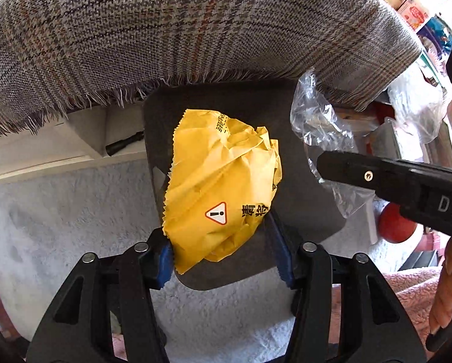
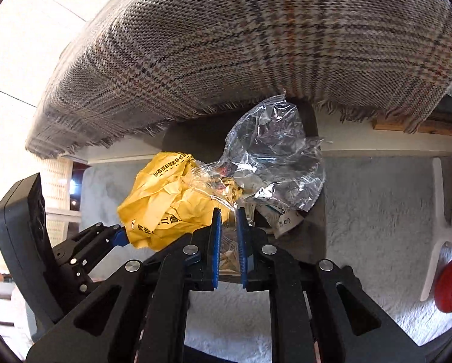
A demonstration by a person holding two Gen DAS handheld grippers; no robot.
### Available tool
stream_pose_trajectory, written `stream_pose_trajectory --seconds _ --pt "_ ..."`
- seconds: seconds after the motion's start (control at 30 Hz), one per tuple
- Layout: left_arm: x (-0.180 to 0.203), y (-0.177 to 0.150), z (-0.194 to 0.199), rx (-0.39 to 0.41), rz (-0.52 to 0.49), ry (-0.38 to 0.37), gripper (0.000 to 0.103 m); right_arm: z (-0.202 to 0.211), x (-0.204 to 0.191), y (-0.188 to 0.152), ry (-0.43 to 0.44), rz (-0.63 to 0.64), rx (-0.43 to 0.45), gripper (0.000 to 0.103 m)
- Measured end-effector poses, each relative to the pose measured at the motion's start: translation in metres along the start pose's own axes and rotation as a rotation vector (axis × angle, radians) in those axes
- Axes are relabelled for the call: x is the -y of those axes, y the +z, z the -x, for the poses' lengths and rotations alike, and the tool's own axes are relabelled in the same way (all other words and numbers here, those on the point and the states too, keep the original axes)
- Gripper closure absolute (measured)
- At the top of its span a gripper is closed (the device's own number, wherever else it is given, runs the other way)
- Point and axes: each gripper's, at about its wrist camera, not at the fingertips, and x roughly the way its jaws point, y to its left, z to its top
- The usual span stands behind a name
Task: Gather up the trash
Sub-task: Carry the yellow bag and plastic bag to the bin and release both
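The crumpled yellow wrapper [image 1: 222, 193] sits pinched between the 2 blue pads of the left gripper [image 1: 222, 260]. Just to its right, the right gripper [image 2: 229, 242], jaws narrow, clamps a clear plastic bag [image 2: 274, 151]. Both hang over a dark bin [image 1: 304, 211], below a plaid cloth [image 1: 165, 39].

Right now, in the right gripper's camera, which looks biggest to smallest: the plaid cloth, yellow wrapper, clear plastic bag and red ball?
1. plaid cloth
2. yellow wrapper and clear plastic bag: look alike, not ranked
3. red ball, partly cut off at the frame edge
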Motion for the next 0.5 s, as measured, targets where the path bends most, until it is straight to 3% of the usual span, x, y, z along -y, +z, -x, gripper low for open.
stream_pose_trajectory --seconds 0.17,0.3,0.43,0.5 --pt "-0.008 -0.001 -0.009 -0.022 0.027 -0.019 0.047 -0.003 -0.002 0.004 -0.011 -0.024 0.007 0.088" --pt "-0.01 -0.002 -0.009 -0.02 0.027 -0.021 0.046 0.001 0.002 0.004 -0.009 -0.031 0.015 0.062" --pt "-0.012 -0.005 -0.001 -0.001 0.032 -0.024 0.041 0.006 0.002 0.006 -0.003 -0.02 0.027 0.06" --pt "-0.013 -0.006 0.006 0.011 0.034 -0.023 0.028 0.014 0.005 0.007 -0.01 -0.021 0.043 0.051"
